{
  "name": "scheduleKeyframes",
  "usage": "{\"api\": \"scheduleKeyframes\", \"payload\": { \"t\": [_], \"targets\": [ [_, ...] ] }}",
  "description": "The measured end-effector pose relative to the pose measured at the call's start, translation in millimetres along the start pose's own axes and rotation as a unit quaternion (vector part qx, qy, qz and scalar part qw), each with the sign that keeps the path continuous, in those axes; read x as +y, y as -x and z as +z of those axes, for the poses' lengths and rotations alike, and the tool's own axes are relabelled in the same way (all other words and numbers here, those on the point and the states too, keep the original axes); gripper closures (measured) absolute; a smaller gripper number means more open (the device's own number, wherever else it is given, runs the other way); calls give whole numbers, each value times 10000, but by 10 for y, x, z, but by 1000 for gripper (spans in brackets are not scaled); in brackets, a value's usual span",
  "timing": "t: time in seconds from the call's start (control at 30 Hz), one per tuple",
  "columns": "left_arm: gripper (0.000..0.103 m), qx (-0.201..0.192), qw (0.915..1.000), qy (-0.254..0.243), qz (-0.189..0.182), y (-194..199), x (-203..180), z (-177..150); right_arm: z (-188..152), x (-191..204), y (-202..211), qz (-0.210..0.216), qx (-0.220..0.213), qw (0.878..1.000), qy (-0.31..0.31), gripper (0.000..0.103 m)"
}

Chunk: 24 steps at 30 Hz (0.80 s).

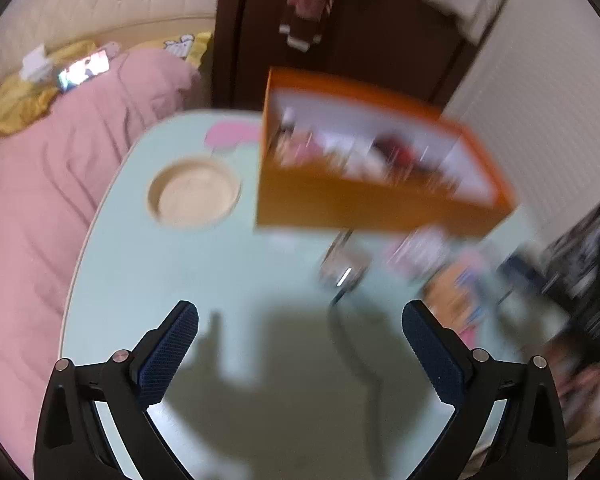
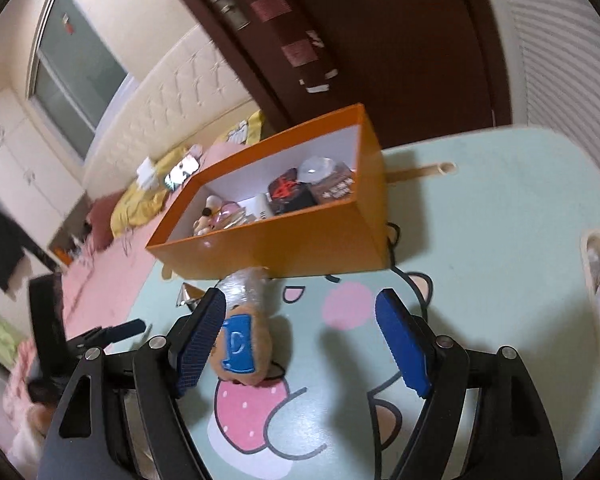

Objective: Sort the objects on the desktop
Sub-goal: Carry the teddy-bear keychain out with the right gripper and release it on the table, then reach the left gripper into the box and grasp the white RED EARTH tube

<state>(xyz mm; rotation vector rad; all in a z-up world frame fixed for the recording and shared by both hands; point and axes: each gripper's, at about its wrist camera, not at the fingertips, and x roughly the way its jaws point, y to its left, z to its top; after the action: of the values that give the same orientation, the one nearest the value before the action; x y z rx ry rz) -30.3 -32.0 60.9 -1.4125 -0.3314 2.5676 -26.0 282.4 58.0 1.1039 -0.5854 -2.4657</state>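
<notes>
Over the mint table point(image 2: 500, 240), right gripper point(image 2: 304, 332) angles downward, jaws apart.

**Bedroom around a mint table**

A mint-green cartoon-printed table point(image 2: 500, 208). At ten o'clock, a bed with pink quilt point(image 1: 40, 200) and cream tufted headboard point(image 2: 172, 92), a window point(image 2: 76, 60) above. Dark wooden door point(image 2: 380, 40) at twelve; white slatted panel point(image 2: 560, 40) at two.

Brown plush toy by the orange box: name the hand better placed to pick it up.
Right. The brown plush toy lies between the open right tool's pads, against one of them. The left tool is open over bare table, with nothing between its pads.
</notes>
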Motion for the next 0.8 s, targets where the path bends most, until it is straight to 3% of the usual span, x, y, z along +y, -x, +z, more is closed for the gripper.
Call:
{"api": "scheduleKeyframes", "payload": {
  "t": [0.1,0.2,0.27,0.33,0.5,0.8],
  "targets": [
    [5,-43,9995,-105,-299,60,-197,389,-18,-103,-12,169,-11,9996,-246,25],
    [15,198,9979,-153,-593,-104,-413,796,-6,-169,-22,297,70,9986,-438,25],
    [36,579,9970,-236,-465,-382,-523,991,8,-213,-29,386,127,9976,-568,25],
    [48,1022,9939,-298,-291,-703,-634,1110,20,-241,-32,469,137,9964,-688,25],
    [56,1867,9824,-46,1,-1279,-683,1119,34,-250,-27,593,150,9950,-790,25],
    [56,1955,9805,184,-103,-1328,-621,1138,-19,-279,52,827,199,9916,-975,25]
  ]
}}
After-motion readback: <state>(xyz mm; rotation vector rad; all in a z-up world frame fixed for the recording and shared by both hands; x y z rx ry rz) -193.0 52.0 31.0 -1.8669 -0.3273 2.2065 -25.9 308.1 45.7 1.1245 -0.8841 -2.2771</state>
